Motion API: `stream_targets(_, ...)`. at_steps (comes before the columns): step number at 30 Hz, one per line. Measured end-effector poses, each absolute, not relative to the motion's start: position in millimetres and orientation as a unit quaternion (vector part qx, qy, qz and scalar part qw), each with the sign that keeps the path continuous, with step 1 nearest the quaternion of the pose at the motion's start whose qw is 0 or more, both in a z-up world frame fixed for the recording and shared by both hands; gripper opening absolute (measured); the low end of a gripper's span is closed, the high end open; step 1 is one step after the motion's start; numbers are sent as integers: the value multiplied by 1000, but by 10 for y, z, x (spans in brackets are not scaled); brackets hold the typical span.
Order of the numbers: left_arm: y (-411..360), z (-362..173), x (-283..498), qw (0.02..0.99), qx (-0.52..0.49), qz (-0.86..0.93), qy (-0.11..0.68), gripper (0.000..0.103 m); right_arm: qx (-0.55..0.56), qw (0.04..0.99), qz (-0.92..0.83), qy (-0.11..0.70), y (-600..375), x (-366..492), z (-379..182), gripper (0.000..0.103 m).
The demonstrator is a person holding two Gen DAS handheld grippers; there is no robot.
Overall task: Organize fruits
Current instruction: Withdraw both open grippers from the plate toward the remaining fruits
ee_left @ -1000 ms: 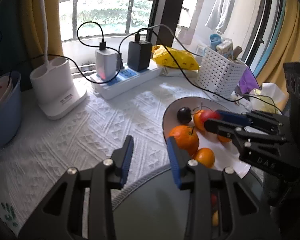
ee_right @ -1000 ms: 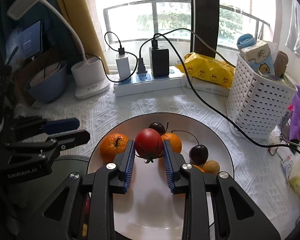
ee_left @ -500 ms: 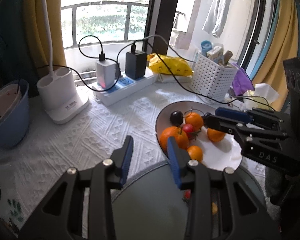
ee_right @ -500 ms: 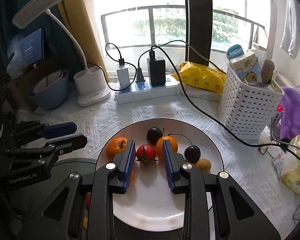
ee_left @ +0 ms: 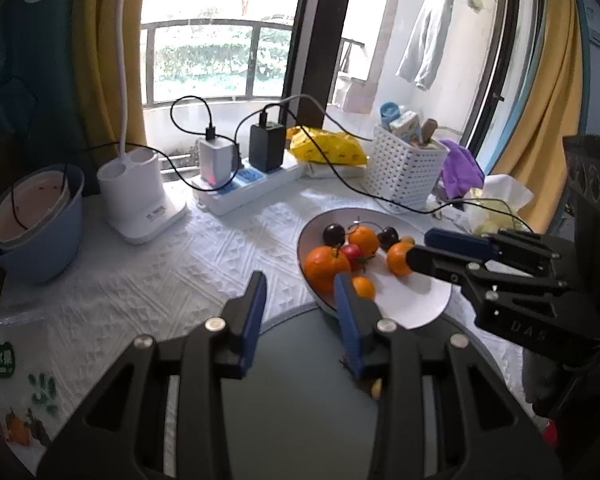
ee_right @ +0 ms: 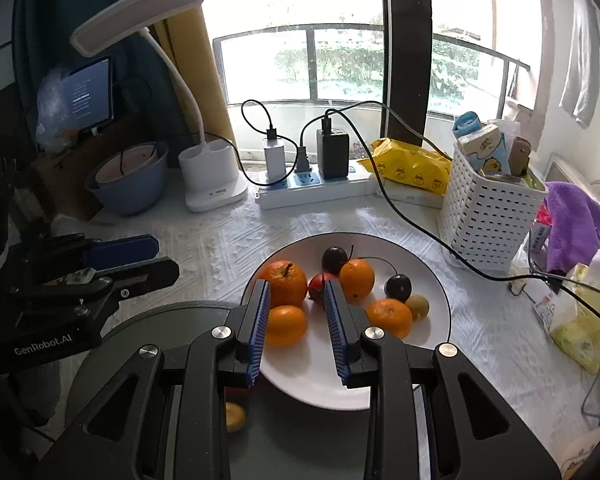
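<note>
A white plate [ee_right: 428, 280] holds several oranges [ee_right: 286, 282], a red tomato [ee_right: 317, 284], two dark cherries [ee_right: 398, 286] and a small brown fruit [ee_right: 417, 306]. The plate also shows in the left wrist view [ee_left: 420, 304], with the tomato [ee_left: 354, 252] lying among the oranges. My right gripper [ee_right: 296, 304] is open and empty, raised above the plate's near side. My left gripper [ee_left: 300, 304] is open and empty, over a dark round tray [ee_left: 300, 400] left of the plate. A small yellowish fruit [ee_right: 235, 416] lies on that tray [ee_right: 160, 344].
A power strip [ee_right: 316, 192] with chargers and cables, a white lamp base [ee_right: 212, 180], a blue bowl [ee_right: 130, 184], a yellow packet [ee_right: 412, 168] and a white basket [ee_right: 488, 216] stand behind. A black cable [ee_right: 480, 272] runs past the plate's right side.
The right gripper let go of the tomato, which now lies on the plate, and drew back and up. The left gripper also rose and drew back.
</note>
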State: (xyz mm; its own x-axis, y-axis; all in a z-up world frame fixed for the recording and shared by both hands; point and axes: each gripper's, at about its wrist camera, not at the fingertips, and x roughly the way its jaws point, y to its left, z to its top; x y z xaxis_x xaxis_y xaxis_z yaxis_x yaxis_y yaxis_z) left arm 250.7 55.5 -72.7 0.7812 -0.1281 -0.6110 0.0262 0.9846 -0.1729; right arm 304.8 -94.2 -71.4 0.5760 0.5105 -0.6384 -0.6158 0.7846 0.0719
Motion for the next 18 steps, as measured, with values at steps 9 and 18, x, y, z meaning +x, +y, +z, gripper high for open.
stream_targets(9, 600, -675, 2207, 944, -82, -39, 318, 37, -83, 885, 320, 327, -936, 2769, -662, 30)
stream_targets(18, 696, -766, 1960, 943, -88, -21, 321, 37, -89, 884, 323, 326, -936, 2536, -664, 30)
